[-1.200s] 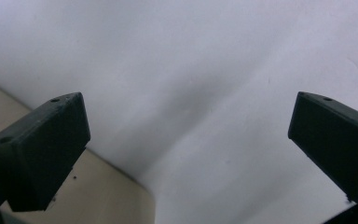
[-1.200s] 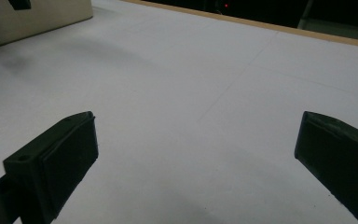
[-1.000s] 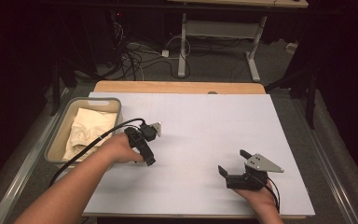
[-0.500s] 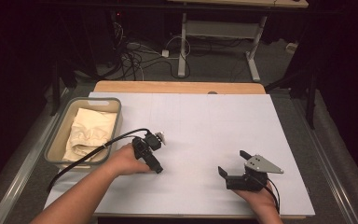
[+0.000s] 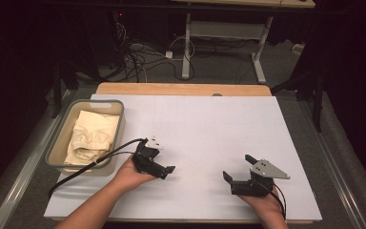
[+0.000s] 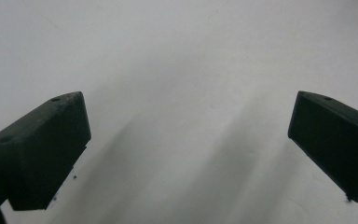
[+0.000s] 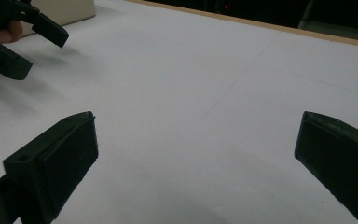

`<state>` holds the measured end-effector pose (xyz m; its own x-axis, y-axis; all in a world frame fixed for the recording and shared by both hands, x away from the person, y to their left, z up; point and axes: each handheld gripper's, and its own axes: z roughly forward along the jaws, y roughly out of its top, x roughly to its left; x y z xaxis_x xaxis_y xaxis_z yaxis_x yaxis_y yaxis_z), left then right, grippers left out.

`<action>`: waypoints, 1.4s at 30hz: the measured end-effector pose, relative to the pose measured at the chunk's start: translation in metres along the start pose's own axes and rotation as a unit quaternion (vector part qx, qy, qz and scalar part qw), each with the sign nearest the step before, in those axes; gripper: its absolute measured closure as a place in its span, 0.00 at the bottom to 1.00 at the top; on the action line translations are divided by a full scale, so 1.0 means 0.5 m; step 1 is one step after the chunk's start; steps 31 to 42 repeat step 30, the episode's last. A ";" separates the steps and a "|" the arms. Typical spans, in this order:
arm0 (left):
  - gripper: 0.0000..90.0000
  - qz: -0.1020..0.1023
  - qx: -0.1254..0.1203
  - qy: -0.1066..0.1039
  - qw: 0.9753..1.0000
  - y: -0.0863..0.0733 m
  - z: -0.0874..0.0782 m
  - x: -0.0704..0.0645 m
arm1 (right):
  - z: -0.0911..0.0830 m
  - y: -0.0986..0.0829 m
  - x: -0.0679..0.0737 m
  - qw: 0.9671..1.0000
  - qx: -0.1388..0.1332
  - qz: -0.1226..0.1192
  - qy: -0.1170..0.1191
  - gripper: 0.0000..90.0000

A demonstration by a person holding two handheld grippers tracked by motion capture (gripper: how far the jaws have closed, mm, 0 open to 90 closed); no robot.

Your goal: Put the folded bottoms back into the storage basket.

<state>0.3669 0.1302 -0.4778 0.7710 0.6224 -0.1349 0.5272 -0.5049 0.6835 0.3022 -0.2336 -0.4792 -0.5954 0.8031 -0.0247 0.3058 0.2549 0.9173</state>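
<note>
a dark room with cables and a desk frame on the floor lies beyond my worktop [image 5: 205, 129], a wide white sheet with a wooden edge at its far side. at its left edge sits a grey plastic bin [image 5: 57, 145], its long axis running away from me, and folded inside it is a cream cloth [image 5: 93, 136], bunched toward the near end.

my left gripper [image 5: 164, 169] hovers low over the sheet just right of the bin's near corner, jaws spread wide and holding nothing, pointing right, away from the cloth. in the left gripper view there is bare white sheet between the jaws. my right gripper [image 5: 236, 167] rests well apart near the front right, jaws also wide and empty, aimed toward the left one [image 7: 25, 35].

the cloth lies behind and to the left of my left jaws, so i judge the left hand the nearer one; it would have to turn back toward the bin to reach it.
</note>
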 end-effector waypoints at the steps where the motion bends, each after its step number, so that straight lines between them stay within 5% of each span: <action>1: 0.00 -0.001 -0.017 -0.004 1.000 -0.007 -0.003 0.000 | -0.001 0.000 0.001 1.000 -0.002 0.000 0.000 0.01; 5: 0.00 -0.008 -0.091 -0.010 0.996 -0.036 -0.022 0.001 | -0.006 -0.001 0.004 1.000 -0.013 -0.001 0.002 0.01; 10: 0.00 -0.010 -0.165 0.013 0.986 -0.066 -0.052 -0.001 | -0.018 -0.003 0.008 0.999 -0.033 0.000 -0.004 0.01; 17: 0.00 -0.016 -0.223 0.031 0.974 -0.102 -0.068 -0.003 | -0.029 -0.006 0.012 0.999 -0.051 0.001 -0.011 0.01; 20: 0.00 -0.012 -0.238 0.023 0.971 -0.107 -0.074 -0.003 | -0.028 -0.007 0.015 0.999 -0.052 0.002 -0.012 0.01; 22: 0.00 -0.013 -0.227 0.013 0.974 -0.108 -0.069 -0.001 | -0.026 -0.007 0.016 0.999 -0.051 0.001 -0.013 0.01; 42: 0.00 -0.005 -0.223 0.013 0.975 -0.110 -0.068 -0.005 | -0.016 -0.008 0.024 0.999 -0.044 -0.008 -0.013 0.01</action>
